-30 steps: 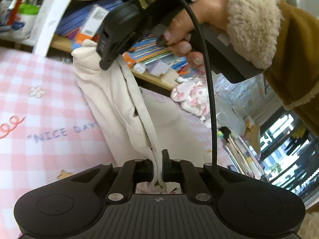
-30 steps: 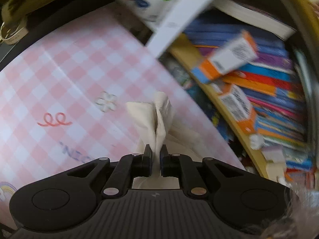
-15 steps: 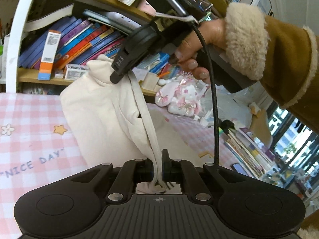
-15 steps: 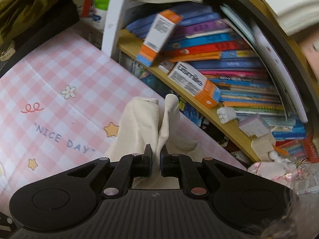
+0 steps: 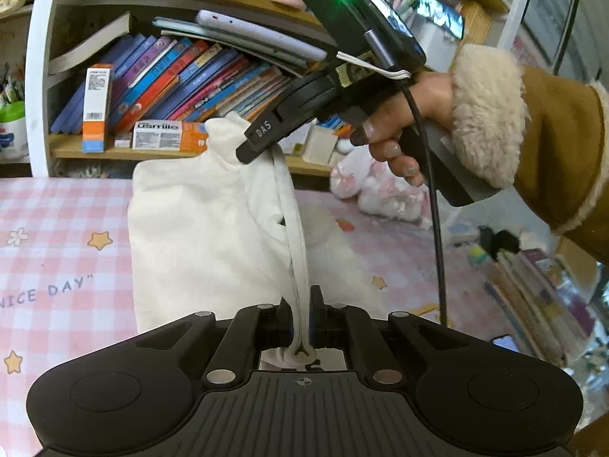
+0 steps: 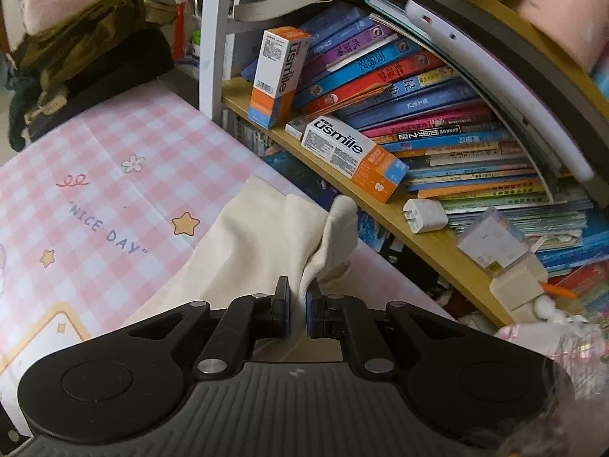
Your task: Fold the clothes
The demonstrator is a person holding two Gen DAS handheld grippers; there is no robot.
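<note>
Both grippers clamped on one cream garment, lifted clear of the pink checked counter by its top edge, the rest hanging down and trailing onto the cloth near the back edge by the bookshelf. Left gripper with fingers pinched tight on a narrow band of fabric; right gripper likewise closed on a bunched corner, seen in the left view as black fingers biting the upper edge. Hard to tell from these angles whether a sleeve, a hem or a shoulder is being held. For a good fold: keep both grips firm and level, draw the two held points apart until the edge between runs taut and straight, let the body hang free so creases fall out, then lower slowly so the bottom lands first and the cloth lays flat, square to the counter's front edge. Worth minding the shelf clutter close behind, and avoiding any twist between the two hands.
</note>
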